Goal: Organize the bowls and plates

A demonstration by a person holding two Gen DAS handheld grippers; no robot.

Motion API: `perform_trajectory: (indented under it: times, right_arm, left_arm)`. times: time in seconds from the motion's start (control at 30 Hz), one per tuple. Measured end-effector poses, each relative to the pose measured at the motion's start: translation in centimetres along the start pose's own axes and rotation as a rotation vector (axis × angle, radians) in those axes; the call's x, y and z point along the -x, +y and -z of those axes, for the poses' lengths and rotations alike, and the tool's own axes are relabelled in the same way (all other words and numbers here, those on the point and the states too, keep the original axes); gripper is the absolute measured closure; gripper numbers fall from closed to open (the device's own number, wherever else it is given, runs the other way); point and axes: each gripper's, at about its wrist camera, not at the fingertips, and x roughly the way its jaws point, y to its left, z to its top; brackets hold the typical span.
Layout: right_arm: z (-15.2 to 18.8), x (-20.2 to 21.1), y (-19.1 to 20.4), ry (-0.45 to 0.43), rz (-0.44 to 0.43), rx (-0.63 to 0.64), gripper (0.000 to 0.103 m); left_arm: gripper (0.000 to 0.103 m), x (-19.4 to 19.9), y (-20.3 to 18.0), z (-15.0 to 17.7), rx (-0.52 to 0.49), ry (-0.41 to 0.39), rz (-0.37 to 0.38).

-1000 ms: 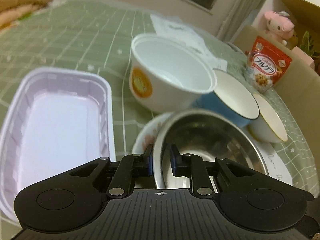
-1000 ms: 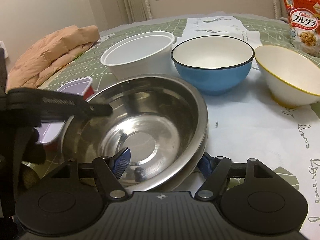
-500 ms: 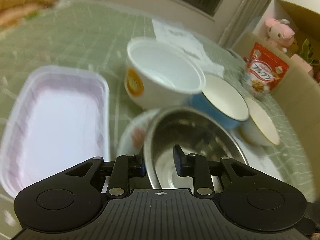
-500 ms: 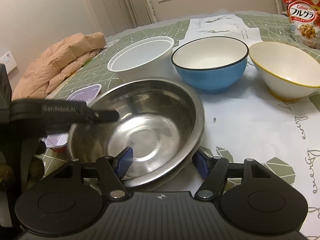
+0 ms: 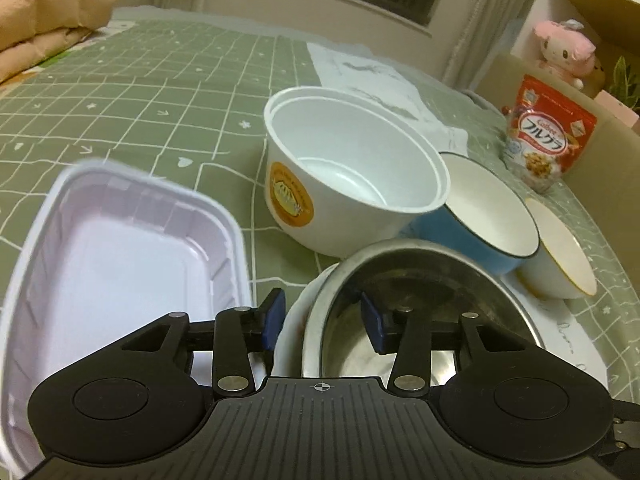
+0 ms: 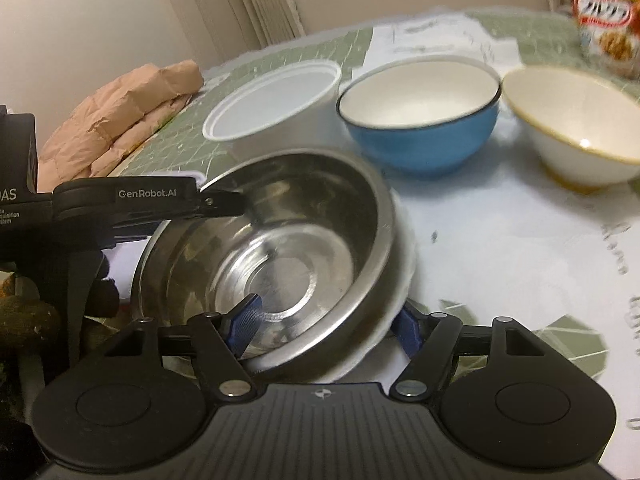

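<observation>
A steel bowl (image 5: 432,276) (image 6: 300,240) sits on a white plate (image 5: 294,316) (image 6: 404,268) on the green grid mat. My left gripper (image 5: 323,322) (image 6: 224,205) straddles their left rim; its jaws are opening and the pads stand off the rim. My right gripper (image 6: 326,327) holds the near edge, one pad on the bowl's inner wall and the other at the plate's rim; its jaws are opening slightly. Behind stand a white foam bowl (image 5: 352,168) (image 6: 276,96), a blue bowl (image 5: 488,208) (image 6: 420,120) and a yellow-rimmed white bowl (image 5: 560,256) (image 6: 572,128).
A lilac plastic tray (image 5: 120,260) lies just left of the plate. A cereal bag (image 5: 544,136) (image 6: 604,12) stands at the back right by a cardboard box with a pink plush toy (image 5: 564,48). A folded tan jacket (image 5: 40,20) (image 6: 120,112) lies far left.
My left gripper, shut on the steel bowl's rim a second ago, has let go and spread its jaws wide. The right gripper keeps its place at the near edge.
</observation>
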Motion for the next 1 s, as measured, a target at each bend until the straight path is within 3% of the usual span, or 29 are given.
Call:
perform_trajectory:
  times: [0.27,0.5,0.6,0.7,0.77,0.87,1.0]
  right_arm:
    - [0.2,0.1,0.5,0.004,0.007,0.018,0.028]
    - [0.3,1.3,-0.7,-0.005,0.001,-0.012,0.028]
    - [0.5,1.5,-0.9,-0.021,0.008,-0.001,0.029]
    - [0.6,2.7,-0.5,-0.115,0.094,0.059,0.028]
    - [0.6,3.7,-0.2,-0.198,0.184,0.114,0.018]
    - [0.6,5.5,-0.8,-0.3,0.297,0.181,0.012]
    - [0.0,8.4,-4.1,-0.341,0.3,0.165,0.004]
  left_arm:
    - [0.058,1.0,0.9,1.4,0.104,0.043,0.045]
    - [0.057,2.0,-0.8,2.4,0.085,0.07,0.023]
    - [0.058,3.2,-1.7,2.1,0.059,0.003,-0.034]
    - [0.059,5.7,-3.1,1.1,0.005,-0.105,-0.108]
    - [0.059,7.3,-4.2,0.4,-0.007,-0.175,-0.14]
    - [0.059,8.4,-5.9,-0.4,0.047,-0.219,-0.031]
    - [0.059,6.3,-9.5,-0.8,0.134,-0.145,0.208]
